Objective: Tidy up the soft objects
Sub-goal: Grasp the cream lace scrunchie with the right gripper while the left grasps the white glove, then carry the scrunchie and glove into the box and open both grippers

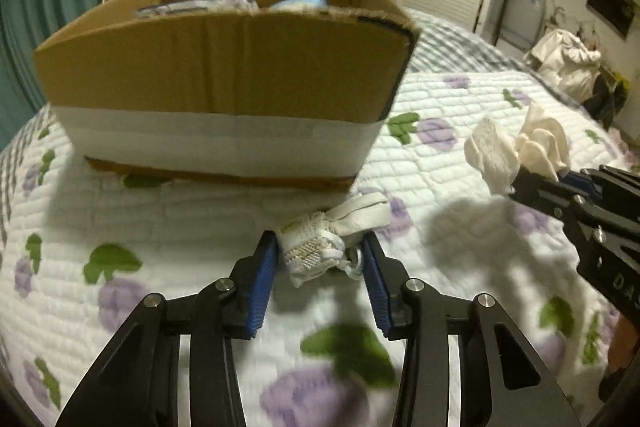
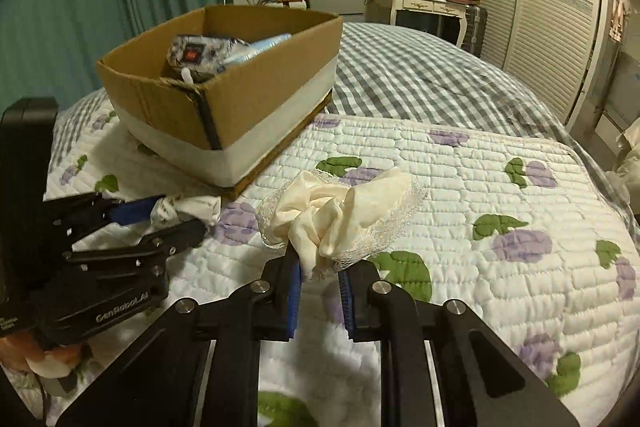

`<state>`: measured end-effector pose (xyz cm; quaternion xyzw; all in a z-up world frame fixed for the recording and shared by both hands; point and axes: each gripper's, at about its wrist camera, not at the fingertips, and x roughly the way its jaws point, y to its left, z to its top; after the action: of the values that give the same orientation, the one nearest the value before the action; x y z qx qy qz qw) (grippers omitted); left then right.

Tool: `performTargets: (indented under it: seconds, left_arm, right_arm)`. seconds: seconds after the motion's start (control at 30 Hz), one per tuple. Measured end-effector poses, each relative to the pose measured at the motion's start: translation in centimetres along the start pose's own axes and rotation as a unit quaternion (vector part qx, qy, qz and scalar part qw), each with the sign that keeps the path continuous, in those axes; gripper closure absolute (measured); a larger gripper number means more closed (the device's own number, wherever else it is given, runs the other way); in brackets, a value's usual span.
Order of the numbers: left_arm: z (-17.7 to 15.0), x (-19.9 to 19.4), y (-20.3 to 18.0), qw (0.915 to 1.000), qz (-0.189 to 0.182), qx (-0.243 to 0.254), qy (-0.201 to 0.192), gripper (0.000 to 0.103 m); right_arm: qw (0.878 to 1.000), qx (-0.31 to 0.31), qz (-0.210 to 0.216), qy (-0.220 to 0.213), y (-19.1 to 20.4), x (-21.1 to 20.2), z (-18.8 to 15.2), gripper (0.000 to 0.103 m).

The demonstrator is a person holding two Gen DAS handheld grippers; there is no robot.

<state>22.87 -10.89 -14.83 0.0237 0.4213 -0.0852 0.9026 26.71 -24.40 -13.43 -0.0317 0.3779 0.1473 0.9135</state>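
Now white glove [image 1: 320, 247] between hand-held gripper [image 1: 322, 249] pads

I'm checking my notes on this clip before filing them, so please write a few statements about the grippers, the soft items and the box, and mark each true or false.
1. The left gripper is closed around a small white knitted item. True.
2. The right gripper is empty. False: it grips a cream scrunchie with lace trim.
3. The cardboard box sits on the quilted bed cover. True.
4. The box is empty. False: packaged items lie inside.
5. The cream scrunchie is already in the box. False: it is held outside, over the quilt.
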Motion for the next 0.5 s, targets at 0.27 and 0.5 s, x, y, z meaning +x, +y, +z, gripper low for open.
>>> performTargets:
  seconds: [0.27,0.5]
  left_arm:
    - [0.2,-10.1,1.6,0.9983,0.001,0.014,-0.056,0.062]
    - [4.1,-17.8,2.0,0.9914,0.018,0.027,-0.127,0.062]
  right_arm:
    - [0.999,0.001,-0.006,-0.031,2.5,-6.9,1.0,0.087]
    - [0.996,-0.029,-0.015,-0.079,6.2,-14.3,4.6,0.087]
